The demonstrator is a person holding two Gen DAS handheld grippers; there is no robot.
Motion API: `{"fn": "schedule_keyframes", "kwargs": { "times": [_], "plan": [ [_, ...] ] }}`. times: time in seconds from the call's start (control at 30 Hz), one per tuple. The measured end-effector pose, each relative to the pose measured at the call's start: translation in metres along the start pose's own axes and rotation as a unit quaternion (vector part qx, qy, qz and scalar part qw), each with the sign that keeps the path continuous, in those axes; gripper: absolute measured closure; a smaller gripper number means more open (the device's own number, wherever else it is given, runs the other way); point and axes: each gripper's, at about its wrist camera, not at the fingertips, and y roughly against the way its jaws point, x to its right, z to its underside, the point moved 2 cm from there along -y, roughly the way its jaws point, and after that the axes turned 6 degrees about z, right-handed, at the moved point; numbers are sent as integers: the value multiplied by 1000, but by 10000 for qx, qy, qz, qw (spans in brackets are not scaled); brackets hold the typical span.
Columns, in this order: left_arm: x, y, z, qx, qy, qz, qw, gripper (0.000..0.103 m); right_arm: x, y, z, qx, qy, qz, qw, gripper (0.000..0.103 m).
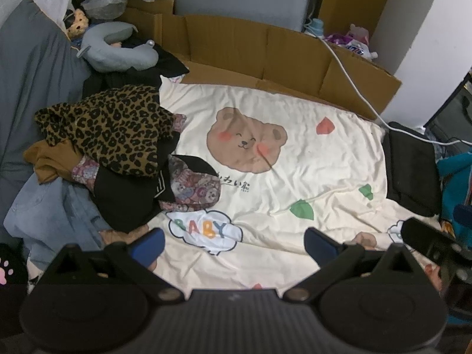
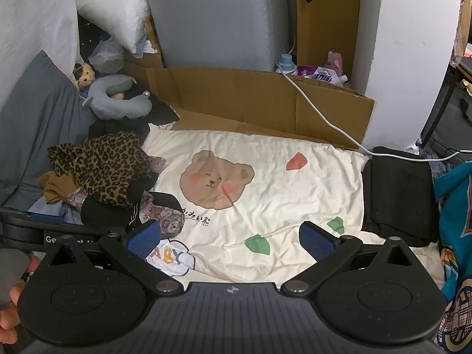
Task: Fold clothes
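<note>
A heap of unfolded clothes lies at the left of a cream bear-print sheet point(image 1: 295, 159) point(image 2: 280, 183). A leopard-print garment point(image 1: 109, 126) point(image 2: 100, 165) tops the heap, over a black piece point(image 1: 124, 200), a floral piece point(image 1: 191, 185) point(image 2: 162, 212), a brown piece point(image 1: 47, 159) and a light blue denim piece point(image 1: 50, 215). A folded black garment point(image 1: 410, 171) point(image 2: 398, 194) sits at the sheet's right edge. My left gripper point(image 1: 234, 243) hovers open over the sheet's near edge, holding nothing. My right gripper point(image 2: 230, 239) is likewise open with nothing between its blue pads.
Flattened cardboard point(image 1: 265, 53) point(image 2: 265, 97) walls the far side, with a white cable point(image 1: 348, 70) point(image 2: 318, 109) across it. A grey neck pillow point(image 1: 118, 50) and a plush toy point(image 1: 77, 23) lie far left. Teal fabric point(image 2: 454, 236) lies at the right. A hand point(image 2: 8, 309) shows bottom left.
</note>
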Motion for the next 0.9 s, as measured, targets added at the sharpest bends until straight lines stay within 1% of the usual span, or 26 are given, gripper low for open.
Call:
{"fn": "schedule_keyframes", "kwargs": {
  "times": [0.2,0.33,0.5,0.63,0.77,0.9],
  "plan": [
    [-1,0,-1,-12,20,25,10000,1,1,-1,0,-13,-41,-43,10000,0],
    [-2,-1,-1,-18,33,40,10000,2,4,-3,-1,-106,-182,-134,9997,0],
    [-2,0,-3,-2,8,29,10000,2,6,-7,-2,-130,-224,-92,9996,0],
    [-3,-1,-5,-16,45,19,10000,2,7,-8,-3,-108,-226,-80,9997,0],
    [-5,-3,-9,-84,79,98,9999,3,9,-7,-6,-71,-256,-79,9996,0],
    [-12,0,-14,-9,135,103,9999,4,11,-6,-9,-30,-265,-106,9996,0]
  ]
}}
